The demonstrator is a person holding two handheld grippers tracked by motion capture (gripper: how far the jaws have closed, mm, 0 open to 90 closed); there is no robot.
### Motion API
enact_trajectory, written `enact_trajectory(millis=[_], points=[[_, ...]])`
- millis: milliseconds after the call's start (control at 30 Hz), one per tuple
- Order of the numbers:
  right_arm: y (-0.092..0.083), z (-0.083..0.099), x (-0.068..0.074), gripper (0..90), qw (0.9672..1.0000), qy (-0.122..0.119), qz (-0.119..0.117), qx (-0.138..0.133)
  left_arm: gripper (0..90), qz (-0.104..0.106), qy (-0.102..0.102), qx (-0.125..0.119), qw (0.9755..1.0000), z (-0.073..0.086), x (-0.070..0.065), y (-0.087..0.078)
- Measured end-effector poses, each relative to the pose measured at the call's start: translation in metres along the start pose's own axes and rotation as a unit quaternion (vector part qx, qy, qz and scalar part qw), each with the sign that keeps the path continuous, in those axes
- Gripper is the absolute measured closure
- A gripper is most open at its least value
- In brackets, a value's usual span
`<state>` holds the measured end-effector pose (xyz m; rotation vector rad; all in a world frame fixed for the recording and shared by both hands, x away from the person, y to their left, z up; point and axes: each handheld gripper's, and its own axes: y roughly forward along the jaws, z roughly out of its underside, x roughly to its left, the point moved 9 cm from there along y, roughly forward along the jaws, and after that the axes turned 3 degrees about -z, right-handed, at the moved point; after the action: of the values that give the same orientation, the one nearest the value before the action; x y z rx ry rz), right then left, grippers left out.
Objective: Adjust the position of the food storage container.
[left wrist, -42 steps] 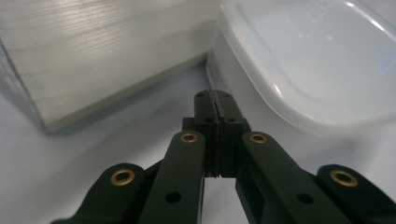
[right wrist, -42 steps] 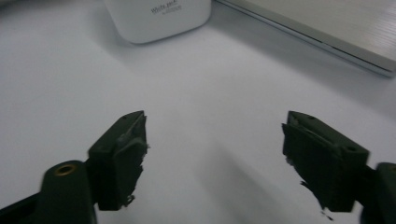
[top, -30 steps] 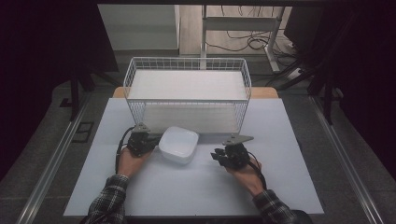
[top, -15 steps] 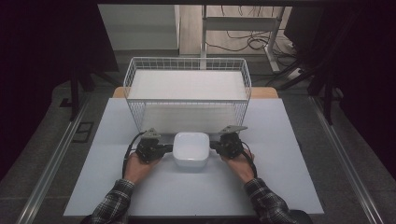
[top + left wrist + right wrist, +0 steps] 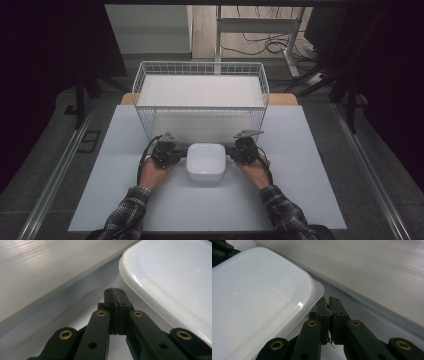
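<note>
Two hand-held grippers flank a white container (image 5: 205, 161) at lower centre of the high view, left gripper (image 5: 165, 151) and right gripper (image 5: 245, 150), before a wire basket (image 5: 201, 70). Left gripper view: jaws pressed together, container at right. Right gripper view: jaws clenched, apparently empty, container upper left.

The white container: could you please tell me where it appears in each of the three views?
High view: white container sits centre, between both tools.
Left gripper view: it fills the upper right.
Right gripper view: it fills the left.
Shared landmark: the wire basket wall behind it.
</note>
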<state>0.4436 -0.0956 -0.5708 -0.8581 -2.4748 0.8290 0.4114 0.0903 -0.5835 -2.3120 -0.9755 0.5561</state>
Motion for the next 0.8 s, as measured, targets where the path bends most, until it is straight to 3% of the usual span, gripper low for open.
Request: enact_trajectory(millis=[333, 700, 800], points=[[-0.010, 0.009, 0.007, 88.2, 0.9999, 0.001, -0.012, 0.008, 89.8, 0.001, 0.009, 0.014, 0.9999, 0.008, -0.017, -0.011], [-0.017, 0.017, 0.017, 88.7, 0.9997, -0.010, -0.017, 0.017, 89.8, 0.004, -0.002, 0.016, 0.9999, 0.020, -0.038, -0.022], [-0.021, 0.019, 0.018, 85.8, 0.9995, -0.020, -0.013, 0.023, 89.5, -0.005, 0.013, 0.015, 0.9998, 0.020, -0.035, -0.025]])
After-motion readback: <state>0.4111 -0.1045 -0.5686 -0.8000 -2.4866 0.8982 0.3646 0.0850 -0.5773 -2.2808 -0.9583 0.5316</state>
